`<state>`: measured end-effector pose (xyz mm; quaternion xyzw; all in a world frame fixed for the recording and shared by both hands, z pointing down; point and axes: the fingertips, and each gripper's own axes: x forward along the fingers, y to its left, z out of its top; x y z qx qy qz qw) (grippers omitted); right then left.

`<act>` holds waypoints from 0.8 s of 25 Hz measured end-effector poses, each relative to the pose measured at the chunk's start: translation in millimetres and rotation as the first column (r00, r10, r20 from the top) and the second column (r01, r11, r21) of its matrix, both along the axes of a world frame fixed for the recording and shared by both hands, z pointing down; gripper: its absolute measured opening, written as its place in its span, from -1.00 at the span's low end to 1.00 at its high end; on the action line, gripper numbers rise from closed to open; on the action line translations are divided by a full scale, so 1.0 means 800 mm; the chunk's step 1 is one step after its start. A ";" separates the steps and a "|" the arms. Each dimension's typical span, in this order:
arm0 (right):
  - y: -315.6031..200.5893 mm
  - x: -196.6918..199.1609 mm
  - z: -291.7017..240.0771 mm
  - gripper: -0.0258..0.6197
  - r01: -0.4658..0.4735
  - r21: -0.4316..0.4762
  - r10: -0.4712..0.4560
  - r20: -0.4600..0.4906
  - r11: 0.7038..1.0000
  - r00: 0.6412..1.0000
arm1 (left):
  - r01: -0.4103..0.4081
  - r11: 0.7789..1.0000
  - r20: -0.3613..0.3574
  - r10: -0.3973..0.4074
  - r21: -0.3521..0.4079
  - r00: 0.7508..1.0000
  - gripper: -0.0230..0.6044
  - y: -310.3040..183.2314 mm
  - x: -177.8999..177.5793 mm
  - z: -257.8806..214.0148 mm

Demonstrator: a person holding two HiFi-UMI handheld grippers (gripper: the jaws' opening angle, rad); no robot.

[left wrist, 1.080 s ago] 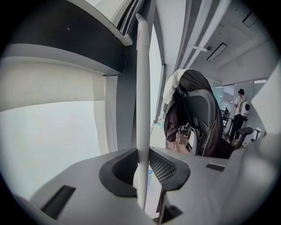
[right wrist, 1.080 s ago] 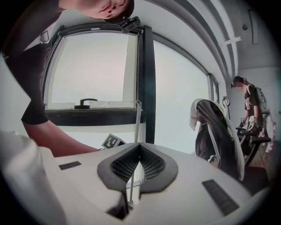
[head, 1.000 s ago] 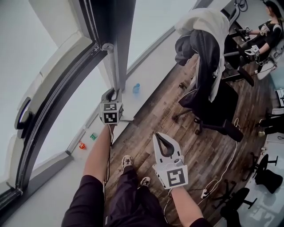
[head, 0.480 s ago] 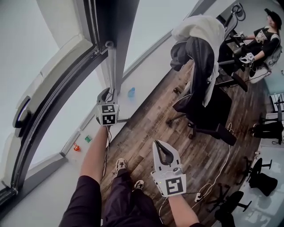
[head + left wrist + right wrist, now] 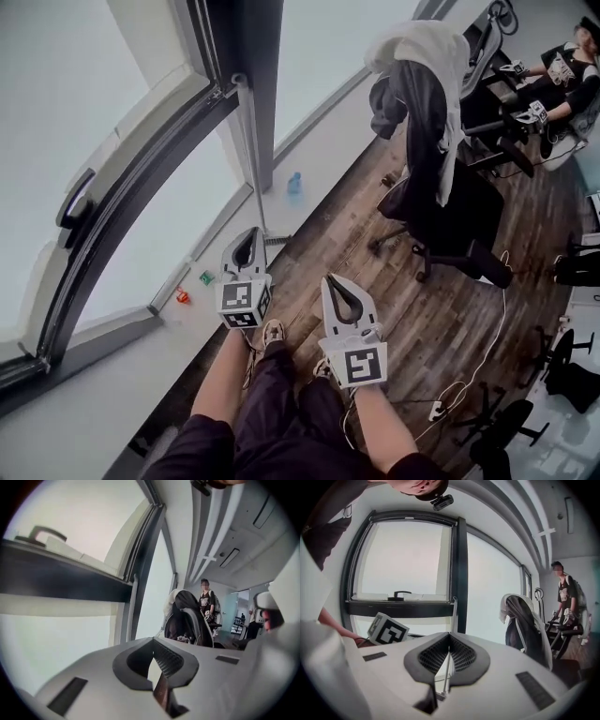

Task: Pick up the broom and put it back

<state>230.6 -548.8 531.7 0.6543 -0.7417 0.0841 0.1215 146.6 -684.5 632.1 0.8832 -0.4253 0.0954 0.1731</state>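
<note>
**A:** Where's the broom now?

**B:** The long broom with the thin pale handle stands upright, leaning against the dark window post. Its foot rests where the pale ledge under the glass meets the brown wooden plank floor.

**A:** Is either gripper on it?

**B:** No. The left gripper is clear of it, with its tips near the broom's foot in the head view. Its jaws have just been closing and now meet, with nothing between them. The right gripper hangs just beside it over the person's legs. Its jaws are also pressed together and empty. In the right gripper view the handle shows well beyond the tips.

**A:** Any containers about?

**B:** Only one, a small light-blue bottle standing on that ledge a little past the broom's foot. It's too small to tell whether anything is in it. A little green thing and a little orange thing lie loose on the same ledge, nearer the person.

**A:** And the rest of the room?

**B:** There's a black wheeled office chair with a dark jacket and a white cloth draped over its back.
</note>
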 end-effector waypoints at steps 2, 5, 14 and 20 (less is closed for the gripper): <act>0.015 -0.008 -0.010 -0.85 0.009 0.026 -0.009 0.006 1.000 1.000 | -0.012 0.998 0.000 0.012 0.056 1.000 -0.92 0.043 -0.007 -0.037; 0.057 -0.024 -0.032 -0.85 0.021 0.041 -0.022 0.034 0.999 0.999 | -0.031 0.993 0.030 0.028 0.111 0.999 -0.92 0.119 -0.021 -0.085; 0.175 -0.027 -0.136 -0.85 0.062 0.219 -0.076 0.056 0.974 0.996 | -0.064 0.985 0.102 0.048 0.158 0.994 -0.93 0.302 -0.025 -0.197; 0.262 -0.022 -0.173 -0.85 0.096 0.243 -0.106 0.026 0.965 0.994 | -0.077 0.981 0.117 0.057 0.178 0.992 -0.93 0.396 -0.002 -0.248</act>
